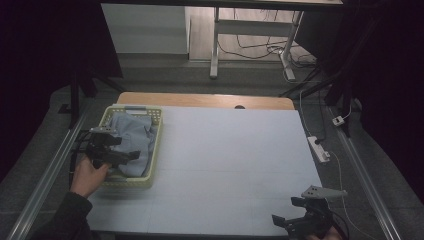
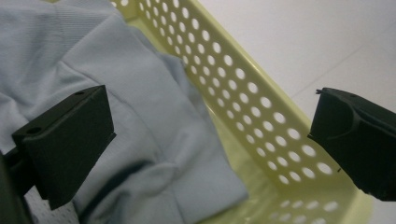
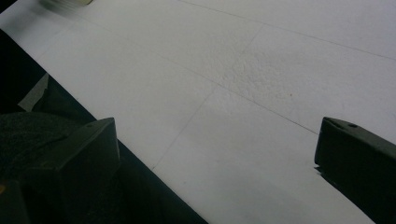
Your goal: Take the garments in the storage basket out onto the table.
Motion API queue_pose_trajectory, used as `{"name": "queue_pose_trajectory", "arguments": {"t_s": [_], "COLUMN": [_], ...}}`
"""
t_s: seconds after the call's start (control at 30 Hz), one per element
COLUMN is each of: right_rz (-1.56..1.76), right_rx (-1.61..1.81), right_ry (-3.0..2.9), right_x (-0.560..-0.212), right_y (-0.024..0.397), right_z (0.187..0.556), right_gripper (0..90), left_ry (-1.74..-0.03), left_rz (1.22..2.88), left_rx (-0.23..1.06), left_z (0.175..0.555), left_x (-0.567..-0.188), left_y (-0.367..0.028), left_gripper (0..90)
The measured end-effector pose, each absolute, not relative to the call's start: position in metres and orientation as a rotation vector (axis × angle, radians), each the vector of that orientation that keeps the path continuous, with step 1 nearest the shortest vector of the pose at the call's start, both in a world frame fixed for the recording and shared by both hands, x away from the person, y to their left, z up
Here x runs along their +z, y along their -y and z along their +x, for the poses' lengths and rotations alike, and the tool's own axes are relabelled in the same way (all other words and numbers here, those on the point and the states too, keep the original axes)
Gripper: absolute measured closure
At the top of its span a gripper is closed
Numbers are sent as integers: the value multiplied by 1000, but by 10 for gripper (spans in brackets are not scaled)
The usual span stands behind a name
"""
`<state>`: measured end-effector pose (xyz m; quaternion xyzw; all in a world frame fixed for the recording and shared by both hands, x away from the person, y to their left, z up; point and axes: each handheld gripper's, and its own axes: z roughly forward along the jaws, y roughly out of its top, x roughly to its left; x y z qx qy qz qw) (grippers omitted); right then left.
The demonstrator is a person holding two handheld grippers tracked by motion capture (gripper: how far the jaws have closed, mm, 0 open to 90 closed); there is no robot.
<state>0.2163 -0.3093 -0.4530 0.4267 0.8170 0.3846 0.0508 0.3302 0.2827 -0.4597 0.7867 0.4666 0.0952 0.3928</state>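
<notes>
The left tongs hang over the pale yellow basket, held by the person's left hand, with the 2 jaws spread wide and nothing between them. In the left gripper view, one jaw sits above the light blue cloth and the other sits beyond the basket's perforated wall, over the white tabletop, so the wall runs through the gap between the jaws. Whether the near jaw touches the cloth cannot be told.

The cloth lies crumpled inside the basket, directly beneath and ahead of the left tongs, filling most of the basket floor and leaving a bare strip along the wall. In the high view the cloth reaches from under the left tongs toward the basket's far end.

The right tongs are well apart from the basket, at the near edge of the tabletop, with the grey plate on top. Their jaws are also released and wide, holding nothing. In the right gripper view, bare white tabletop lies between and ahead of the jaws, and the tabletop's near edge crosses under the left-hand jaw, with darkness below it.
</notes>
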Motion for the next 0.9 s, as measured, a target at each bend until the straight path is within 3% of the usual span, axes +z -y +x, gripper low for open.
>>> {"name": "queue_pose_trajectory", "arguments": {"t_s": [0.9], "right_rz": [1300], "right_rx": [1153], "right_ry": [-2509], "right_x": [-454], "right_y": [308], "right_z": [218], "right_gripper": [1], "left_ry": [-1322], "left_rz": [2019], "left_rx": [235], "left_z": [404], "left_x": [-460], "left_y": [-306], "left_gripper": [0]}}
